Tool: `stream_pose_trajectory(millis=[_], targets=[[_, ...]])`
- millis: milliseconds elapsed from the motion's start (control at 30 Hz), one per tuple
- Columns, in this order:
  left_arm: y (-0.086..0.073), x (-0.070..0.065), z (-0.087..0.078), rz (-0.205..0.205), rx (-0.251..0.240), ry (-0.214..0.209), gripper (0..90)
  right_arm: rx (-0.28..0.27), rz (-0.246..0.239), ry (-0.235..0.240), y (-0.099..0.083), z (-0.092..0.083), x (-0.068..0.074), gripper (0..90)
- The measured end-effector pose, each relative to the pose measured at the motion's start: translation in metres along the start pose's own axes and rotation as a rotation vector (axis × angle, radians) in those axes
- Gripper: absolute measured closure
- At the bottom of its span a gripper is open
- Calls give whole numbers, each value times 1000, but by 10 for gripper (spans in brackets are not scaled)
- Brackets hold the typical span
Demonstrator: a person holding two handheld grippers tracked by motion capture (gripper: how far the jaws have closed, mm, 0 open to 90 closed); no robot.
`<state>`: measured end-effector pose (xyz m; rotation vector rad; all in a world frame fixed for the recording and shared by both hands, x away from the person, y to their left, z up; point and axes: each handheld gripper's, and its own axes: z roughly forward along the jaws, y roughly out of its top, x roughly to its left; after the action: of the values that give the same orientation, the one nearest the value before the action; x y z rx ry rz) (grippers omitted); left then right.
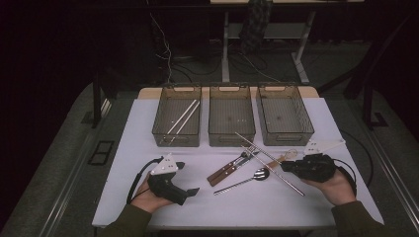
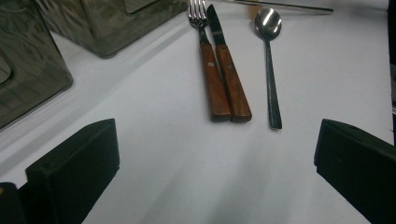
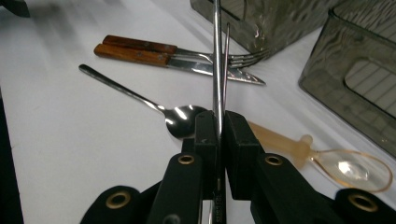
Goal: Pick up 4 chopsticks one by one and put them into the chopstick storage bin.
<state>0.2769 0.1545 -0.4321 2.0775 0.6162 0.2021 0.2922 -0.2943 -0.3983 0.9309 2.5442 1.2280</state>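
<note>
High view, left to right: left gripper point(image 1: 184, 178) rests on white table point(image 1: 148, 128) in person's left hand, jaws spread wide, nothing between. Past it, three mesh bins in row along far edge; leftmost bin point(image 1: 177, 117) holds two pale chopsticks. Mid-table: wood-handled fork point(image 1: 232, 166) and knife point(image 1: 226, 172) side by side, steel spoon point(image 1: 243, 180) just beside. Right gripper point(image 1: 286, 167) pinches pair of metal chopsticks point(image 1: 269, 163) tight, sticks slanting above table. Translucent plastic spoon point(image 3: 322, 158) lies near right gripper.
</note>
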Motion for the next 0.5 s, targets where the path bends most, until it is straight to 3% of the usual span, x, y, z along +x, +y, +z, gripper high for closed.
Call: stream_pose_trajectory(millis=[167, 500], targets=[[-3, 4, -2, -22, -12, -9, 0, 1, -13, 7, 9, 7, 5, 838], [-2, 3, -1, -12, -7, -6, 0, -30, -26, 24, 38, 25, 11, 838]])
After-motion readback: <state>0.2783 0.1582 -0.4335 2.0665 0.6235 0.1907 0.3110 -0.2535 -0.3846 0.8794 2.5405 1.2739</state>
